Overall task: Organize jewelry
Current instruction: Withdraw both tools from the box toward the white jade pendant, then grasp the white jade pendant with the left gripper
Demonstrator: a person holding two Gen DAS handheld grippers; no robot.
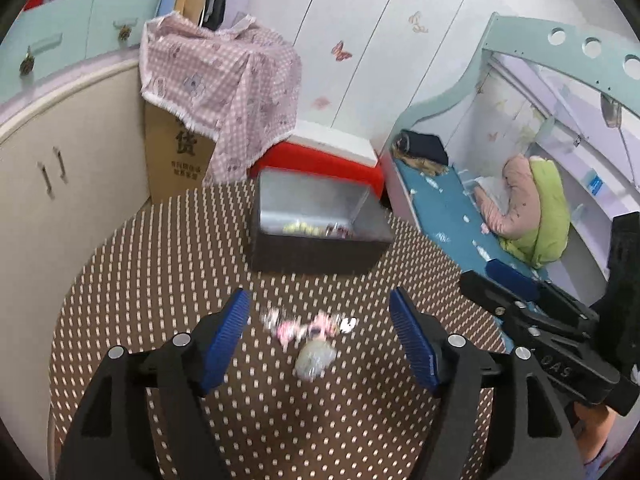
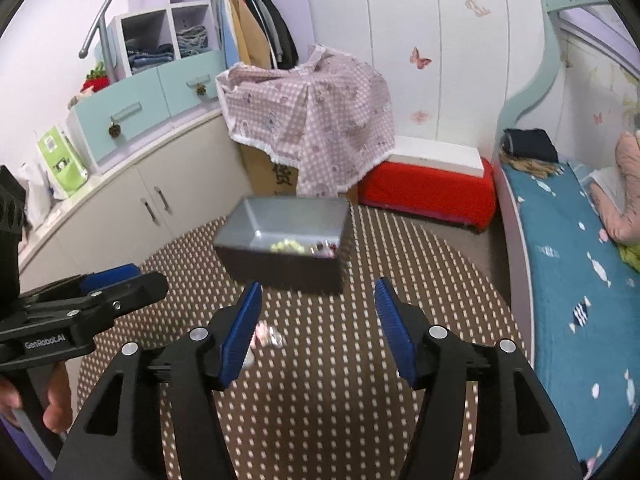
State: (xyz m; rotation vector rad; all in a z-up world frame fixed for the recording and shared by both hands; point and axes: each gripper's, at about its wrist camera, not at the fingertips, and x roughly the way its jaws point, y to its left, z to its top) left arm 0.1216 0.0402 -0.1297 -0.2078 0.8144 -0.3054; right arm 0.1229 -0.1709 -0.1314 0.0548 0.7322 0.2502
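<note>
A dark box [image 1: 316, 236] with a silvery inside stands on the round dotted table [image 1: 160, 264]; beads and small jewelry pieces [image 1: 308, 228] lie at its bottom. Blurred pink and white jewelry [image 1: 312, 328] with a pale round piece [image 1: 314, 362] lies on the table in front of the box. My left gripper [image 1: 320, 328] hovers open over it, nothing between its blue pads. In the right wrist view the same box [image 2: 284, 240] is ahead. My right gripper [image 2: 318, 324] is open and empty, and the jewelry [image 2: 268, 336] peeks out by its left finger.
The right gripper's body [image 1: 552, 332] reaches in from the right in the left wrist view, and the left gripper's body [image 2: 72, 312] shows at the left in the right wrist view. Beyond the table are a red bench [image 2: 428, 188], a checked cloth over a carton [image 2: 312, 120], cabinets [image 2: 132, 208] and a bed [image 2: 580, 280].
</note>
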